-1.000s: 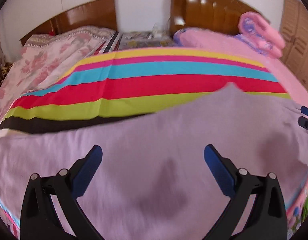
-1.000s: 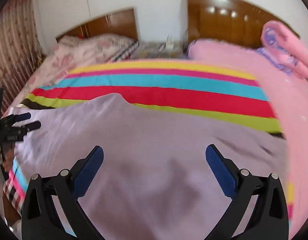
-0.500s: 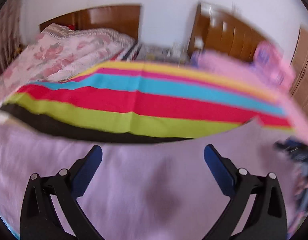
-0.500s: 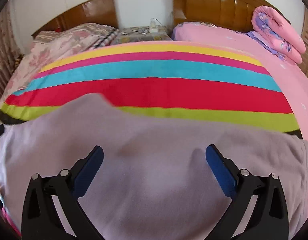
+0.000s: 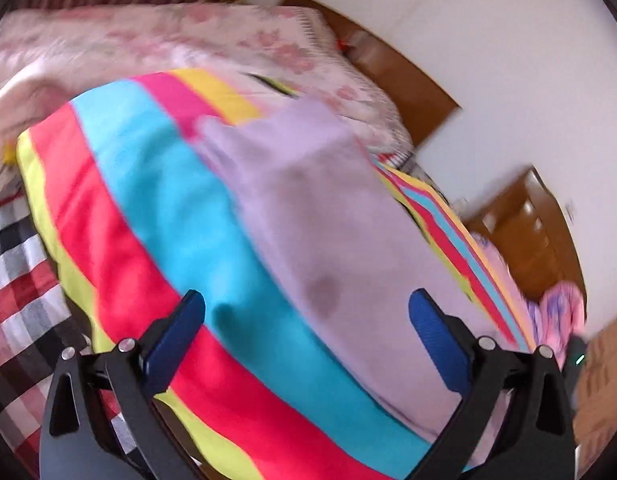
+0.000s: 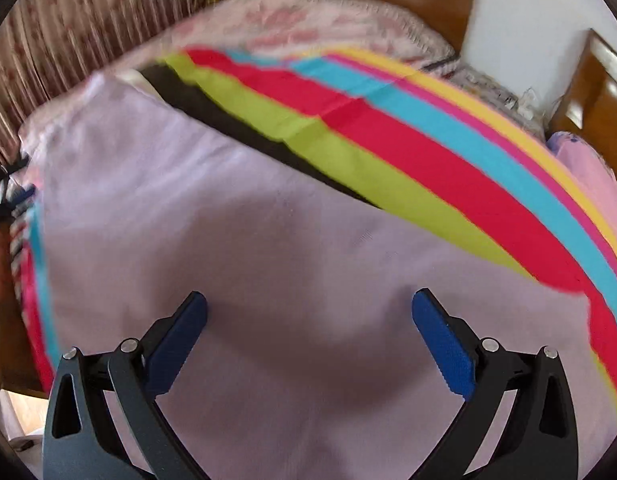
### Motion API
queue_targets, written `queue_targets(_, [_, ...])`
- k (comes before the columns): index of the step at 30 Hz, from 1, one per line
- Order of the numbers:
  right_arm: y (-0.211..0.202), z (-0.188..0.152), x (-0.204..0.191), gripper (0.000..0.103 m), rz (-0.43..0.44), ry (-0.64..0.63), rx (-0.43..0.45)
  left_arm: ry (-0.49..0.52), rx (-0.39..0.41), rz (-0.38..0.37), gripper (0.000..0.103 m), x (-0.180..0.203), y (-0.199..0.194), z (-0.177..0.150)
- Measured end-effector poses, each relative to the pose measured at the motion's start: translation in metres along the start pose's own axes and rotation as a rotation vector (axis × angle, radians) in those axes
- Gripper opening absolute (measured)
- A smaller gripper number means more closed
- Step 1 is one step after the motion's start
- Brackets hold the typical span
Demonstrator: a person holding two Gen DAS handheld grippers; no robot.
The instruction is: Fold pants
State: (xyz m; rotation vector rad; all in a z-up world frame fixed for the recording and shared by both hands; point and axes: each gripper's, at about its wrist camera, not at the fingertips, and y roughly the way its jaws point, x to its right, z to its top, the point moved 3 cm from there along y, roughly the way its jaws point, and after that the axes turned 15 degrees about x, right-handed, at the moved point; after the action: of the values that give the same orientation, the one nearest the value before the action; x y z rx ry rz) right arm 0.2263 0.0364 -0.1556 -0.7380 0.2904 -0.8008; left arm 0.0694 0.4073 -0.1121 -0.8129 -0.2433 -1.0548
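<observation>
Two grippers: my left gripper (image 5: 306, 312) and right gripper (image 6: 308, 314), jaws spread, holding nothing.
Pants: lilac pants (image 6: 236, 264) (blurred) fill frame centre, spread on striped blanket (image 6: 420, 136).

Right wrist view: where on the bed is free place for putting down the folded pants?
The striped sheet lies bare beyond the lilac pants, up to the floral quilt. The near part is fully covered by the pants, under the open right tongs.
</observation>
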Motion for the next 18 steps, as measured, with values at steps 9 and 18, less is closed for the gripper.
queue_targets(9, [-0.014,0.000,0.047,0.099,-0.099,0.181,0.086,-0.206,0.009,-0.183,0.101,-0.026,0.045,0.043])
queue_targets(18, [-0.012,-0.016,0.043,0.099,-0.130,0.137,0.111,-0.342,0.015,-0.178,0.020,-0.050,0.063,0.054])
